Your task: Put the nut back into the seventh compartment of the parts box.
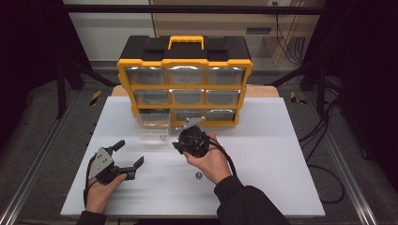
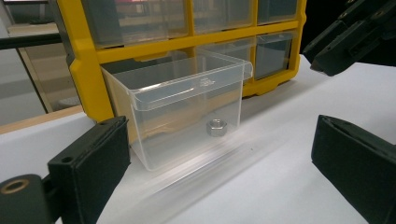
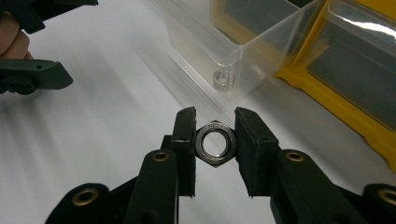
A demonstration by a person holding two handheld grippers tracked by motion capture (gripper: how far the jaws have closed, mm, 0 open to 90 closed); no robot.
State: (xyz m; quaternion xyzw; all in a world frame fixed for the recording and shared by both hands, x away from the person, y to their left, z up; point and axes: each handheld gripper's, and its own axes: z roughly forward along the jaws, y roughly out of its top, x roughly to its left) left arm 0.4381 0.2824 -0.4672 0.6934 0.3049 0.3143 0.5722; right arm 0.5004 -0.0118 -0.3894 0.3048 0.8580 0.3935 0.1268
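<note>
**One nut binned, one in the jaws, one on the table**

While the left gripper rests near the table's front edge, jaws spread and empty, a loose nut lies on the white table beside the right wrist. Further in, the right gripper pinches a hex nut flat between its pads, just short of the clear drawer. That drawer stands pulled out of the yellow organizer, one nut already inside. My read: roughly a third done; held nut goes next.
</note>
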